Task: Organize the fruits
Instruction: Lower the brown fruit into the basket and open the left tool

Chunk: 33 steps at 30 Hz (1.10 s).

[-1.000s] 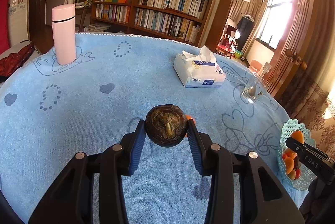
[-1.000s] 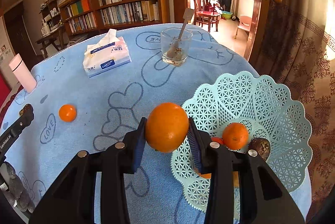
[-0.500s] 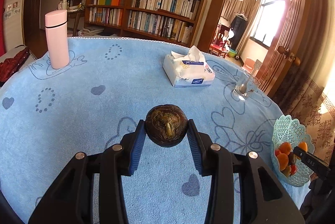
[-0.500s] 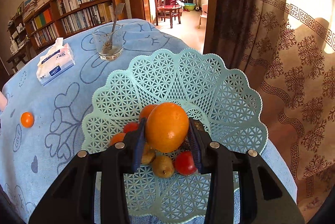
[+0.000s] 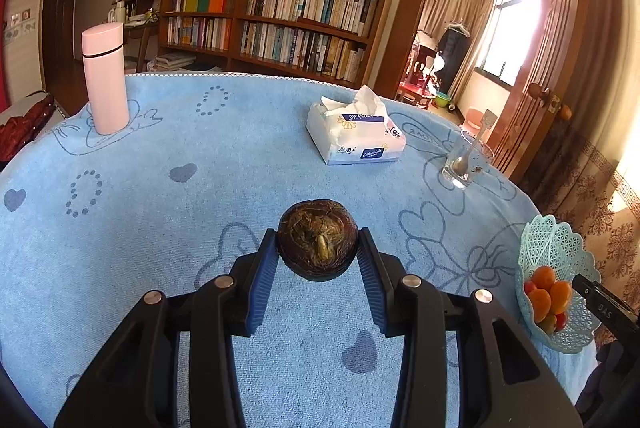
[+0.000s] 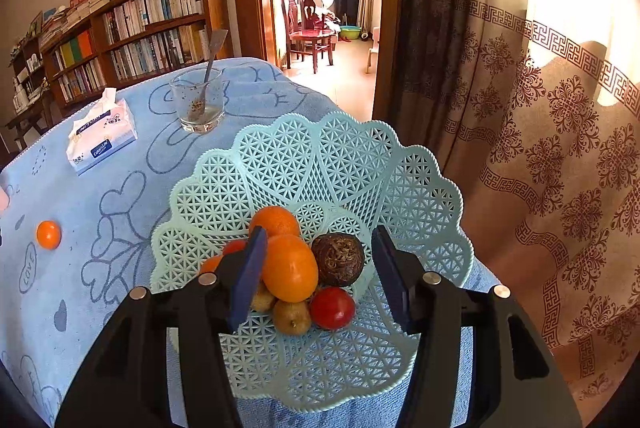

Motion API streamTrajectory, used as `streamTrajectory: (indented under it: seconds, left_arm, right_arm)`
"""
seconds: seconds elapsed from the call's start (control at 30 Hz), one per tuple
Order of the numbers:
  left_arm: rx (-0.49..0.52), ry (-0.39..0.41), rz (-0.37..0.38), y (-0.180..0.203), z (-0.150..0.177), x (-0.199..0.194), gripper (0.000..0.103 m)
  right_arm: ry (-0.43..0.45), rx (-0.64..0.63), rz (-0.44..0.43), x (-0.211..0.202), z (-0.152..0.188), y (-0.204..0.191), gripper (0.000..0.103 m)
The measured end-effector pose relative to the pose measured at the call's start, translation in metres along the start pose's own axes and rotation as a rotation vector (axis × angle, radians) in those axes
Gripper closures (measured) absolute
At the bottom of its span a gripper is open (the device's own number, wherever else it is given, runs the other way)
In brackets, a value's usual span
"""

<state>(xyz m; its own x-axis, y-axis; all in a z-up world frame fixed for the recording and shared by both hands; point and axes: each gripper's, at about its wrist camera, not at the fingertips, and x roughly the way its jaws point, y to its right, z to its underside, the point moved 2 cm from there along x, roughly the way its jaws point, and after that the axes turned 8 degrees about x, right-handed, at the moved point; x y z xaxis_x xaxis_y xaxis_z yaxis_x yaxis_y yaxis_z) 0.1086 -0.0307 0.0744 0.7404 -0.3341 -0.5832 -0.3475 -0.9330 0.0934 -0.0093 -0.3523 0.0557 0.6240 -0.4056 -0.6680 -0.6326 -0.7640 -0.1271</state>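
My left gripper (image 5: 318, 264) is shut on a dark brown round fruit (image 5: 318, 239) and holds it above the blue tablecloth. My right gripper (image 6: 320, 268) is open over the pale green lattice basket (image 6: 320, 163). A large orange (image 6: 290, 267) lies in the basket against the left finger, beside another brown fruit (image 6: 338, 259), a second orange (image 6: 275, 221), a red fruit (image 6: 332, 307) and small yellowish fruits. A small orange (image 6: 48, 234) lies alone on the cloth to the left. The basket also shows in the left wrist view (image 5: 556, 244) at the right table edge.
A tissue pack (image 5: 354, 137), a glass with a spoon (image 5: 464, 163) and a pink flask (image 5: 105, 77) stand on the round table. The basket sits at the table's edge by a patterned curtain (image 6: 540, 147). A bookshelf (image 5: 272, 27) is behind.
My right gripper opened and let the large orange go into the basket. My left gripper kept hold of the brown fruit and shifted slightly over the table.
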Motion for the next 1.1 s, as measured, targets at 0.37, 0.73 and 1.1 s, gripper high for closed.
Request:
streamTrajectory:
  seconds: [0.37, 0.73, 1.1]
  left_arm:
    - [0.074, 0.001, 0.037, 0.032, 0.003, -0.003, 0.062]
    - [0.173, -0.005, 0.144, 0.101, -0.001, -0.016, 0.062]
    - [0.296, -0.020, 0.232, 0.192, -0.002, 0.000, 0.062]
  right_arm:
    - [0.027, 0.030, 0.001, -0.004, 0.009, 0.021, 0.047]
    - [0.027, 0.047, -0.016, 0.004, 0.000, 0.051, 0.047]
    - [0.074, 0.101, -0.076, -0.008, -0.014, 0.068, 0.047]
